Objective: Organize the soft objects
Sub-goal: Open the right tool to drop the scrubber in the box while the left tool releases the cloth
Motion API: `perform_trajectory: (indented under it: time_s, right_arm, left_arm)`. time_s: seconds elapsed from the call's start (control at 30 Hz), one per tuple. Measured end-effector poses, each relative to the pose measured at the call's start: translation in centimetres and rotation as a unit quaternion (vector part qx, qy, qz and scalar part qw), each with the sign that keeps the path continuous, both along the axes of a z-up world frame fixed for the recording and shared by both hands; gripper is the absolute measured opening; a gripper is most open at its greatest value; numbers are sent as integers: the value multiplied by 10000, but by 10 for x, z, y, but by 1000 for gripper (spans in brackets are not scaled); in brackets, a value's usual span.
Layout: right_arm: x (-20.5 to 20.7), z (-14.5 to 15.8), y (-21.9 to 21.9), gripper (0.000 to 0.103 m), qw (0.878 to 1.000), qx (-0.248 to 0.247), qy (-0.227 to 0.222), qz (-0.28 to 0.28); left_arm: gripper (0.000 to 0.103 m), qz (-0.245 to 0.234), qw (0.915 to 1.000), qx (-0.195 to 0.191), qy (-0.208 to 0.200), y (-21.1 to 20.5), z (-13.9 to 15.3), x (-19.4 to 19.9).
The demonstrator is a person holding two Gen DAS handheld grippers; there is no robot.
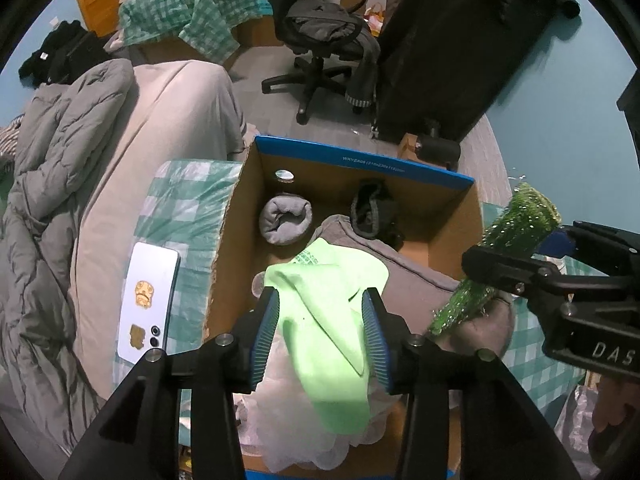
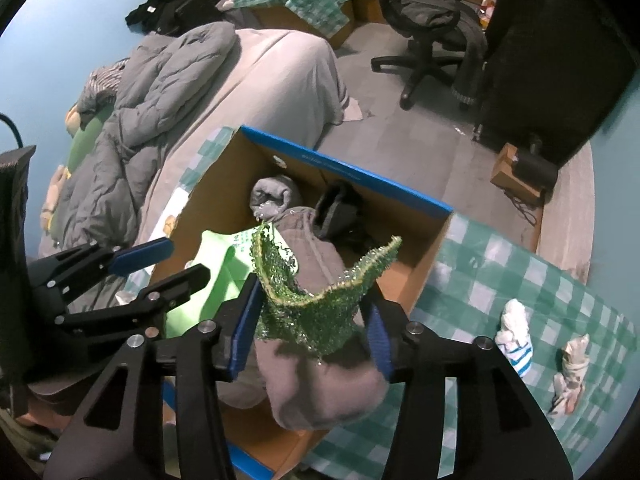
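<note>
Tools hold soft things over the box (image 1: 352,162): left tool (image 1: 324,334) pinches green cloth (image 1: 332,320), right tool (image 2: 314,332) pinches sparkly scrubber (image 2: 308,312). Next, drop them in.

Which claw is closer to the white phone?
Left. The left claw, gripping the light green cloth, sits beside the phone; the right claw is across the box.
</note>
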State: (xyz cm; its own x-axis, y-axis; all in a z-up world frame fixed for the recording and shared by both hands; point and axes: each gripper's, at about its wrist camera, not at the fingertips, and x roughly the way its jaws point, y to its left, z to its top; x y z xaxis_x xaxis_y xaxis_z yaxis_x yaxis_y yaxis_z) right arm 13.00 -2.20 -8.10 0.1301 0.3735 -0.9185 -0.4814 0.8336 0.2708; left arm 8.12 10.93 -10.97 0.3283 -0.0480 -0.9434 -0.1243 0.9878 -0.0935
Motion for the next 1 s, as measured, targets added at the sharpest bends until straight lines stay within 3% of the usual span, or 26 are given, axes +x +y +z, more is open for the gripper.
perform_trajectory:
  time_s: [0.4, 0.53, 1.0]
  right_arm:
    - [-3, 15, -33, 65, 9998, 8, -131, -156]
    - [-5, 22, -40, 76, 9994, 221, -199, -150]
    - [-15, 30, -53, 77, 9995, 201, -250, 60]
  left_arm:
    - [54, 129, 9997, -83, -167, -16, 21, -18]
    - [54, 131, 9997, -52, -199, -24, 25, -24]
    - [57, 279, 9993, 24, -251, -43, 34, -44]
